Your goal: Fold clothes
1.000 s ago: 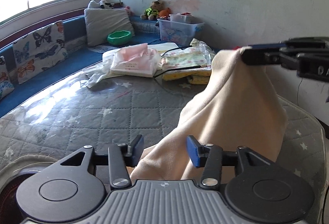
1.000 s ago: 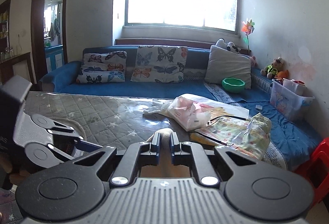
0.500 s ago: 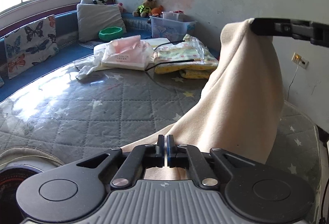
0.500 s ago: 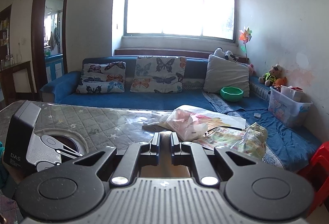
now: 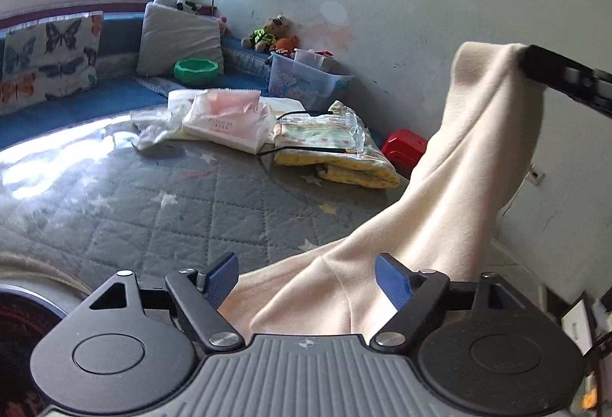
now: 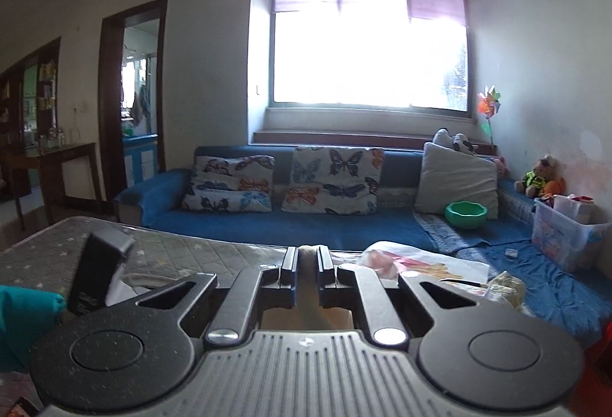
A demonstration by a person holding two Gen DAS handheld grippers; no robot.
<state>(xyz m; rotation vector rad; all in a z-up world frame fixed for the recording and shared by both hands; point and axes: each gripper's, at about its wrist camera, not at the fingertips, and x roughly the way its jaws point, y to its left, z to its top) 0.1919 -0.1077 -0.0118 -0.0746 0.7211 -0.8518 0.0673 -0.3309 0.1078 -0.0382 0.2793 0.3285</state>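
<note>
Blue-padded fingers (image 5: 220, 277) of the left gripper (image 5: 309, 278) stand spread wide, with the cream garment (image 5: 451, 187) running loose between them and nothing pinched. From there the cloth climbs up and to the right, to where the right gripper (image 6: 307, 266) has its top corner clamped; in the left wrist view only the dark fingers of that gripper (image 5: 562, 80) show, raised well above the table. The right wrist view shows its two jaws closed narrow on a small fold of cream fabric (image 6: 308, 256) that pokes out between them.

The lower part of the garment rests on the grey quilted tabletop (image 5: 153, 218), which has a glossy clear cover. Farther along the table lie a pink plastic bag (image 5: 229, 119) and, just beside it, a yellow patterned folded blanket (image 5: 336, 153) with a black cable (image 5: 306, 149) across it. A red stool (image 5: 405, 149) sits past the table edge. Behind runs a blue sofa (image 6: 306, 229) with butterfly cushions (image 6: 332, 184), a green bowl (image 6: 466, 214), a clear storage box (image 6: 562, 237) and a teddy bear (image 6: 539, 176) against the wall.
</note>
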